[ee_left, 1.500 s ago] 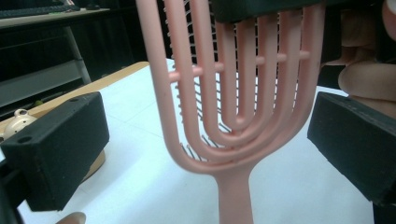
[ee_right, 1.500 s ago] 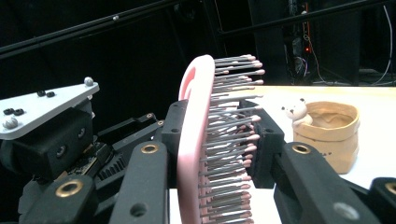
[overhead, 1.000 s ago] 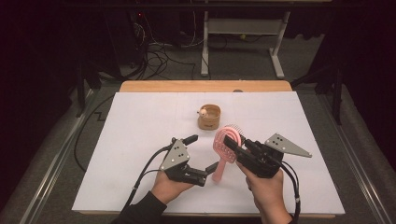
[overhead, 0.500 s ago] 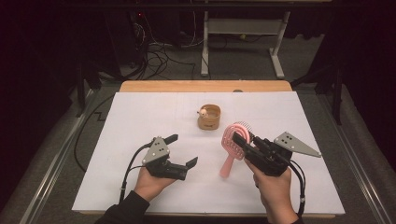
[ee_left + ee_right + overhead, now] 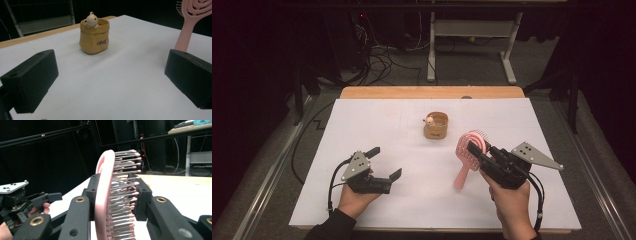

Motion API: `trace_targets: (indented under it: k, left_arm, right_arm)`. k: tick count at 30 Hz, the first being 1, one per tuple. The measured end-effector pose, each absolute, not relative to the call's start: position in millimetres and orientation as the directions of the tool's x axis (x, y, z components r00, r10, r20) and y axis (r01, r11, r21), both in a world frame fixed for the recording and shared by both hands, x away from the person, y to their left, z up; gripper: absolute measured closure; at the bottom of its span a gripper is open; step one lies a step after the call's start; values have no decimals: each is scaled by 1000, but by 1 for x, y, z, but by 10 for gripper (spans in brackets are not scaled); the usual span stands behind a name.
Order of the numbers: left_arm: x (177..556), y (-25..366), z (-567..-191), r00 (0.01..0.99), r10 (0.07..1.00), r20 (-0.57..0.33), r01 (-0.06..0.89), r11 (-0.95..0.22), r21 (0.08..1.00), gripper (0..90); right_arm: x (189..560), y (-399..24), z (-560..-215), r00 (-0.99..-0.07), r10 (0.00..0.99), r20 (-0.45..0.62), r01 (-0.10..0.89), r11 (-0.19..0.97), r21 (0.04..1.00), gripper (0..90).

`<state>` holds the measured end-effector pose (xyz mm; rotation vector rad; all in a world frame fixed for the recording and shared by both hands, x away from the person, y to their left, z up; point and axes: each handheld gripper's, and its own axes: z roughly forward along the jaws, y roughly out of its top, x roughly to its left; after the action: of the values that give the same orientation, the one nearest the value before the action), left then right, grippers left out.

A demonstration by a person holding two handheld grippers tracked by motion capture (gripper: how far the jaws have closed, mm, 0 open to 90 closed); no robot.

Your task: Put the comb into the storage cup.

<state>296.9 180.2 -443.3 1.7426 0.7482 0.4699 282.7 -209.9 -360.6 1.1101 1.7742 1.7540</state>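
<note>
The pink hairbrush [image 5: 468, 152] is clamped by its head in the right gripper [image 5: 475, 151], handle hanging down toward the white table [image 5: 377, 125], tip approx. at the surface. The left gripper [image 5: 384, 162] is held wide w/ nothing between the jaws, low over the table, well apart from the brush. Risk, as judged: the grip is taken partly on the bristles [image 5: 122, 192], so the brush could pivot or slip if swung. The small bear pot [image 5: 435, 125] could be knocked. Whether the handle tip touches the table can't be made out.

Three cameras, one table [image 5: 377, 125]

High view looks forward and down; both gripper views sit low and close, sharing the brush [image 5: 186, 27].
</note>
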Motion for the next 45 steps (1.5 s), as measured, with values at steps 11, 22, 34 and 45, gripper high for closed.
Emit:
trace_targets:
  k: [11, 22, 34, 45]
  left_arm:
    - [297, 193, -451, 711, 702, -45, 242, -185, 952, 0]
    - [300, 208, -451, 687, 722, -84, 260, -137, 956, 0]
    - [300, 207, -452, 686, 725, -67, 255, -154, 955, 0]
    - [299, 206, -451, 690, 721, -63, 247, -153, 957, 0]
  right_arm:
    - [285, -219, -363, -574, 785, 233, 248, -105, 963, 666]
    - [284, -236, -361, -542, 807, 234, 234, -122, 964, 666]
    - [285, -256, -360, -494, 837, 234, 216, -143, 966, 666]
    - [284, -254, -360, -501, 840, 207, 182, -132, 974, 665]
